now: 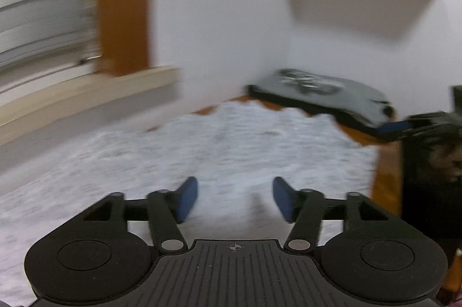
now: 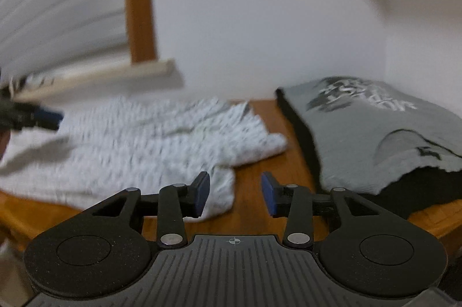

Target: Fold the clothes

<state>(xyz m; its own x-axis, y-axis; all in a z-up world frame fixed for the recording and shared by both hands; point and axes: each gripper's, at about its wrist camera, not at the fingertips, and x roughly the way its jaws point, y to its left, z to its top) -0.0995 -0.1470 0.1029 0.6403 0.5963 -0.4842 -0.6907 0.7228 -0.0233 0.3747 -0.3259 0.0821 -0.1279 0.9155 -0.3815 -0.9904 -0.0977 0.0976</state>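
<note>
Both views motion-blurred, white garment smeared, grippers agape

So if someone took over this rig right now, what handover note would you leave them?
Left gripper: open, empty, over the white-grey garment.
Right gripper: open, empty, at that garment's near right corner, above the wooden table.
Done, as it looks: a folded stack, grey printed shirt on top, on the table's right.
Left: the white-grey garment lies spread out and rumpled, not yet folded. Frames are blurred.
</note>
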